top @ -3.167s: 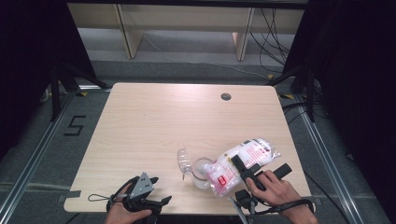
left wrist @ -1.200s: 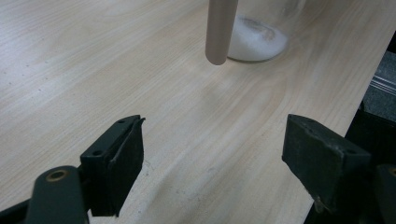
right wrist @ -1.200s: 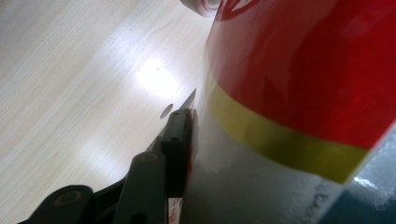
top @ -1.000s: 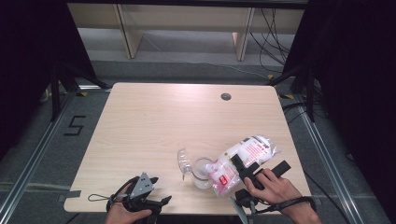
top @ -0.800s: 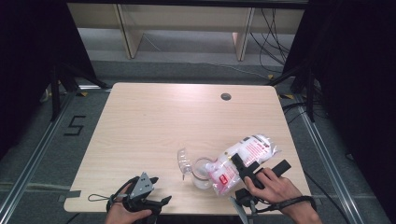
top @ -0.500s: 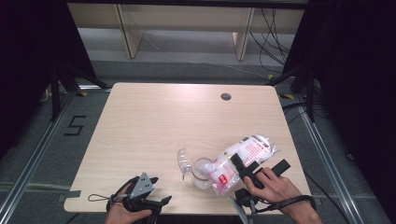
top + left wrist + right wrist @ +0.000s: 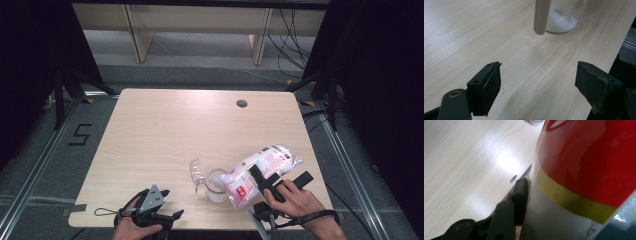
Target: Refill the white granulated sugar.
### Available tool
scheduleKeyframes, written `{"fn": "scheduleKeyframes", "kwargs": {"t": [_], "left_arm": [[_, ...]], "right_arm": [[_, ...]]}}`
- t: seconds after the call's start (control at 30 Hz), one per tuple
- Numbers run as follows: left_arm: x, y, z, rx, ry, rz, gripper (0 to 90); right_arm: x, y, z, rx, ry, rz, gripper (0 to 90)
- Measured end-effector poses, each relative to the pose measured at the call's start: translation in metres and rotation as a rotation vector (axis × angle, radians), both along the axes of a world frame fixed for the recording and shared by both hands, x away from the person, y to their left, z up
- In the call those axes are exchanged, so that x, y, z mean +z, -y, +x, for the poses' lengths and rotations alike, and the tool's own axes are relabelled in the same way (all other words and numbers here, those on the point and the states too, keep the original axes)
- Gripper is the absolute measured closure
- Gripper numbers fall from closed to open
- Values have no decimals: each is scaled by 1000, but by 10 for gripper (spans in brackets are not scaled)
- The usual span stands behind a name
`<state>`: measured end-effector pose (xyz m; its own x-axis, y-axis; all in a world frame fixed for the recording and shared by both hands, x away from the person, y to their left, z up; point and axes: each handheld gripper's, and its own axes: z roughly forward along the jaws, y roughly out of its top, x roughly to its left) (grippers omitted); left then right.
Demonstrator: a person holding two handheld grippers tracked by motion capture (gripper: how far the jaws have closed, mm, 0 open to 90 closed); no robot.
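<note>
Your right gripper (image 7: 257,176) is clamped on the plastic bag (image 7: 260,170) of white powder, holding it tilted with its lower end over the glass jar (image 7: 216,184) near the front edge of the table (image 7: 165,130). From the right gripper view, one black jaw presses flat against the bag's side, right where the red and yellow print meets the clear part; the other jaw is hidden behind the bag. White powder already lies in the bottom of the jar, and the jar's clear lid (image 7: 196,172) stands open just to its left, touching it.

Your left gripper (image 7: 152,212) sits low at the front left corner of the table, well apart from the jar, with its jaws wide apart and nothing between them. From its own view, bare wood lies ahead, then the jar's base with powder inside and a pale round bar (image 7: 541,16) hanging down just in front of it.

Farther back, a small dark hole (image 7: 242,103) marks the tabletop, with open wood between it and the jar.
</note>
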<state>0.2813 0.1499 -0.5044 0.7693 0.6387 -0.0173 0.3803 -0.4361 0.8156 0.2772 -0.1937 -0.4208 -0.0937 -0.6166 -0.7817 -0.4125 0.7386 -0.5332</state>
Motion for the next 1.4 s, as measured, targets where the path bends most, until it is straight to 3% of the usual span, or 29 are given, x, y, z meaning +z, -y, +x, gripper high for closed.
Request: {"fn": "scheduleKeyframes", "kwargs": {"t": [0.23, 0.4, 1.4], "left_arm": [[-1, 1, 0, 5, -3, -13, 203], [0, 0, 0, -3, -5, 3, 203], [0, 0, 0, -2, -7, 8, 203]], "right_arm": [[0, 2, 0, 0, -1, 1, 654], [1, 2, -1, -2, -8, -3, 657], [2, 2, -2, 7, -13, -7, 666]]}}
